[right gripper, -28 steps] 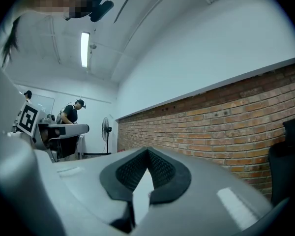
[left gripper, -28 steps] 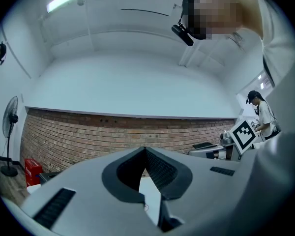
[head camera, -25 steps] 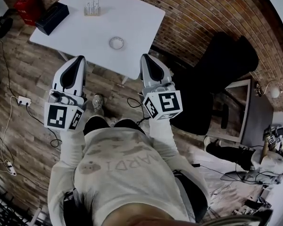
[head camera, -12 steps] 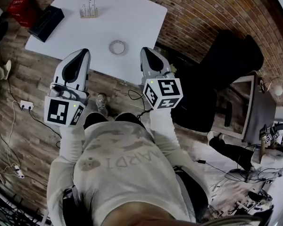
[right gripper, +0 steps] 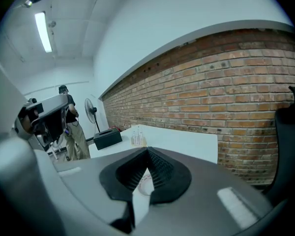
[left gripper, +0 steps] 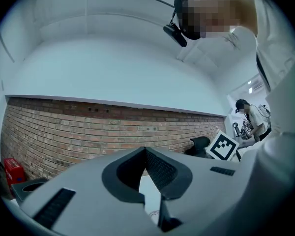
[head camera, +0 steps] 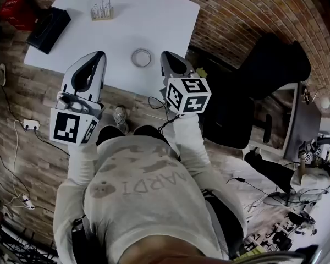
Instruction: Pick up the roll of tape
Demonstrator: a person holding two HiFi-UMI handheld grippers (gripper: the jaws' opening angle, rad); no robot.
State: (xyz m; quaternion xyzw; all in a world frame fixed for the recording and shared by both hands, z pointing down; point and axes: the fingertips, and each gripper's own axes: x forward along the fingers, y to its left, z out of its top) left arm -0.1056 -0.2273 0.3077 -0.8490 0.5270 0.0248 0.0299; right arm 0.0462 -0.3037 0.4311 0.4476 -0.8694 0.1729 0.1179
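Note:
The roll of tape (head camera: 141,57) is a thin pale ring lying flat on the white table (head camera: 154,21), close to its near edge. My left gripper (head camera: 100,54) hovers over the table's near edge, left of the roll, its jaws closed tip to tip with nothing in them. On the roll's right, my right gripper (head camera: 164,54) is shut and empty too, tilted slightly downward. In the right gripper view the tape roll (right gripper: 145,184) shows through the hollow behind the shut right gripper (right gripper: 147,150). The left gripper (left gripper: 145,149) faces the brick wall.
A black box (head camera: 47,23) and a small rack of vials (head camera: 102,9) stand on the far part of the table. A black chair (head camera: 264,76) stands to the right, with cables and a power strip (head camera: 28,124) on the wooden floor. A brick wall (head camera: 236,10) runs behind.
Both grippers have moved forward from over the floor to the table's near edge, either side of the roll. The right one has also dipped. Both stayed shut.

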